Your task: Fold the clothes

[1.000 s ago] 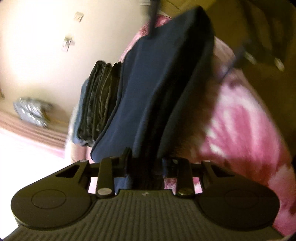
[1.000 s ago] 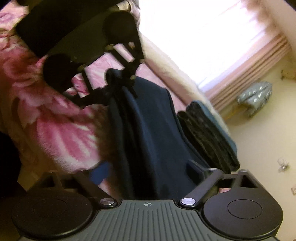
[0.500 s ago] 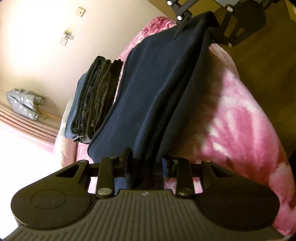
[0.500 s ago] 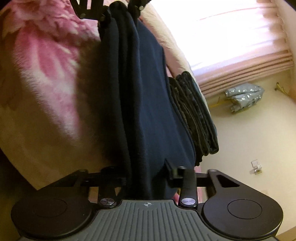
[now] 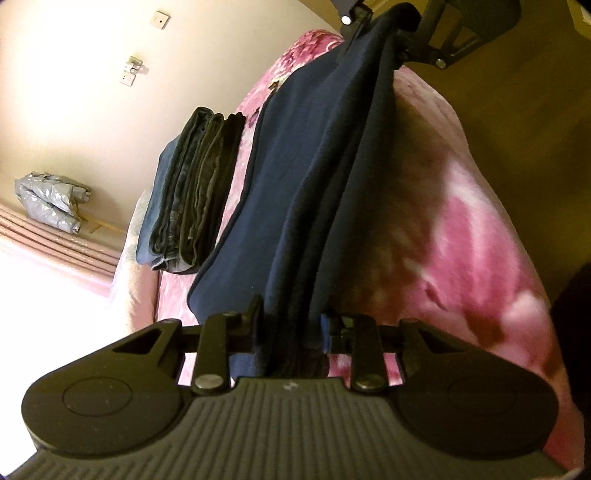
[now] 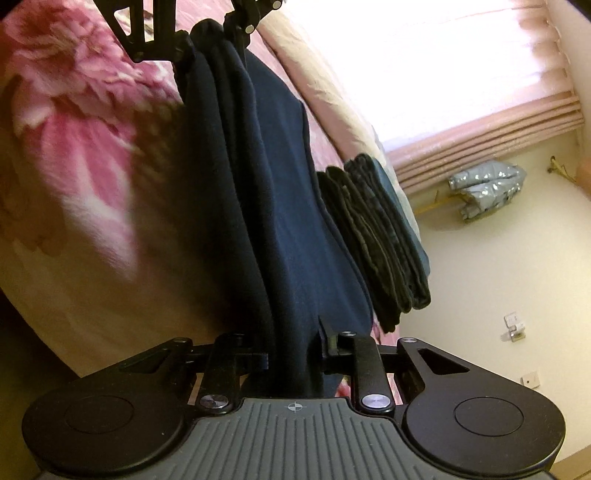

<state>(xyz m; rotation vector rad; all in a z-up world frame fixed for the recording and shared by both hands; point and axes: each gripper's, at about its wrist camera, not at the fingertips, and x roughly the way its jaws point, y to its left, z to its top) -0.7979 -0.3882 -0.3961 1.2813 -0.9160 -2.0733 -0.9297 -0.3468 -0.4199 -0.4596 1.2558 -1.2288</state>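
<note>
A navy blue garment (image 5: 314, 177) is stretched between both grippers above a pink floral bed cover (image 5: 461, 229). My left gripper (image 5: 291, 325) is shut on one bunched end of it. My right gripper (image 6: 295, 343) is shut on the other end, and it shows at the top of the left wrist view as the right gripper (image 5: 380, 22). In the right wrist view the navy garment (image 6: 280, 206) runs up to the left gripper (image 6: 210, 33). Part of the cloth lies spread on the bed beside the taut fold.
A stack of folded dark trousers (image 5: 192, 199) sits on the bed next to the garment, seen also as the stack (image 6: 376, 236). A silver padded jacket (image 5: 51, 201) lies by the wall near pink curtains (image 6: 487, 136). Wall sockets (image 5: 129, 72) are on the cream wall.
Both grippers have kept their hold on the navy garment. The pair has swung so the cloth now hangs straighter and tauter between them, and the views have steadied.
</note>
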